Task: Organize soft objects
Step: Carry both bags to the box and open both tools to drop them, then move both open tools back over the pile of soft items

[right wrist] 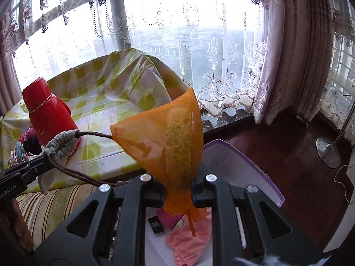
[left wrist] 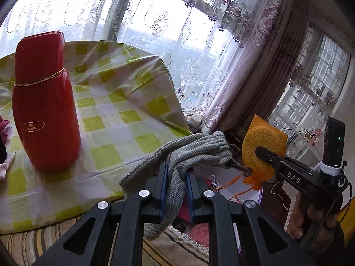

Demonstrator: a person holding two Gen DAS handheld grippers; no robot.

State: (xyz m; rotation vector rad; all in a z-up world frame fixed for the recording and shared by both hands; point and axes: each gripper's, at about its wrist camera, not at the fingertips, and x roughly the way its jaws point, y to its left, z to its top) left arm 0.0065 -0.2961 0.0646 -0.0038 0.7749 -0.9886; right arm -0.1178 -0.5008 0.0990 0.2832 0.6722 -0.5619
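Note:
My left gripper (left wrist: 175,170) is shut on a grey herringbone drawstring pouch (left wrist: 199,148), which drapes over its blue pads. The pouch's brown cord (right wrist: 95,134) stretches across to the corner of an orange mesh bag (right wrist: 155,133) with a yellow sponge (right wrist: 179,133) inside. My right gripper (right wrist: 178,184) is shut on that bag's gathered neck. In the left wrist view the right gripper (left wrist: 258,150) holds the orange mesh bag (left wrist: 264,141) just right of the pouch. The left gripper (right wrist: 42,161) with the grey pouch (right wrist: 63,143) shows at the right wrist view's left edge.
A red vacuum flask (left wrist: 44,102) stands on the table with a green-checked cloth (left wrist: 124,115). Below the right gripper lies an open white box (right wrist: 244,166) with purple edges, holding pink fabric (right wrist: 188,239) and small items. Lace curtains (right wrist: 221,66) hang behind, and a lamp base (right wrist: 328,153) sits on the floor.

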